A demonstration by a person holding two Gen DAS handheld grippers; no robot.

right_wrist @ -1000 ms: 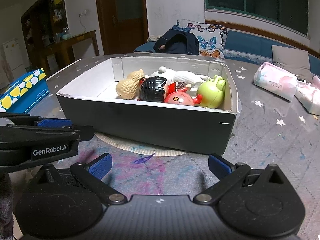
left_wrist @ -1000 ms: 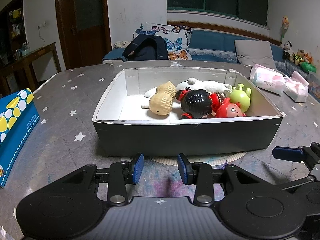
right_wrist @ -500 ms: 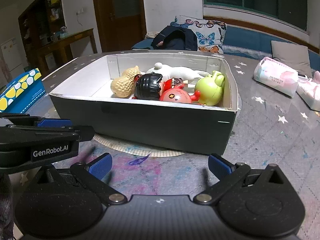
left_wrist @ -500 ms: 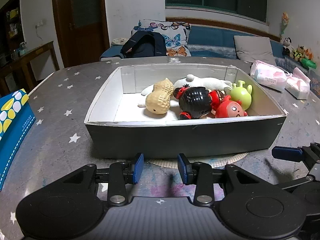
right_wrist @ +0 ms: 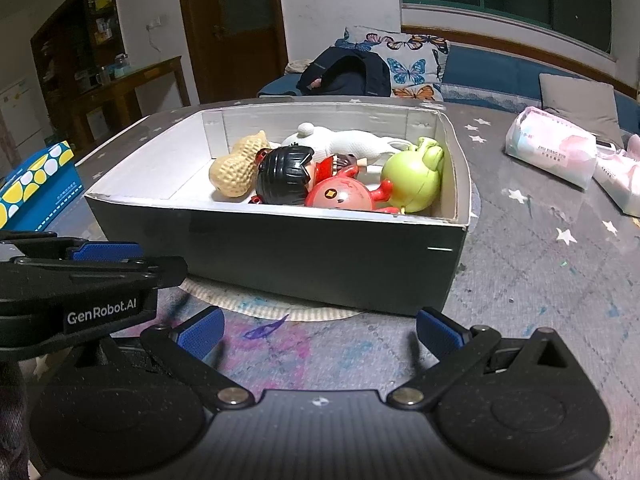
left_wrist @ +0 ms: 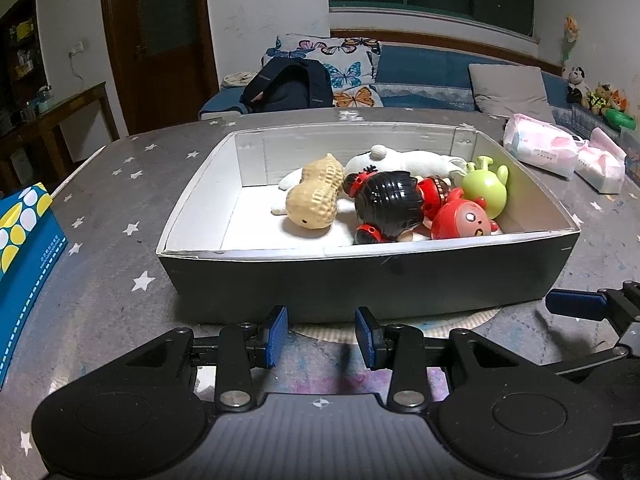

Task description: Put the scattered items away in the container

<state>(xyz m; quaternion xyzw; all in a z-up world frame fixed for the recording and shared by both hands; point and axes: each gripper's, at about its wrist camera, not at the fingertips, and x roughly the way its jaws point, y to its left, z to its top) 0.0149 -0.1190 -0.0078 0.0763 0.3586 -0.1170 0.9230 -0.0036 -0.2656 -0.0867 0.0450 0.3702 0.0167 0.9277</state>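
A dark box with white inside (left_wrist: 360, 276) (right_wrist: 320, 256) stands on the table. In it lie a peanut toy (left_wrist: 316, 196) (right_wrist: 236, 174), a white plush (left_wrist: 404, 160) (right_wrist: 352, 140), a black-haired doll (left_wrist: 388, 204) (right_wrist: 286, 176), a red round figure (left_wrist: 460, 220) (right_wrist: 340, 196) and a green figure (left_wrist: 486, 188) (right_wrist: 416, 180). My left gripper (left_wrist: 322, 336) hangs in front of the box, jaws a narrow gap apart, empty. My right gripper (right_wrist: 320, 330) is wide open and empty, also before the box.
A blue and yellow box (left_wrist: 24, 240) (right_wrist: 36, 184) lies at the left. Pink tissue packs (left_wrist: 540, 150) (right_wrist: 552, 152) lie at the far right. A round mat (right_wrist: 280, 308) sits under the container. A sofa with cushions stands behind the table.
Both grippers have risen and tilted, so the box interior shows more from above. The jaws have kept their openings. The toys have not moved.
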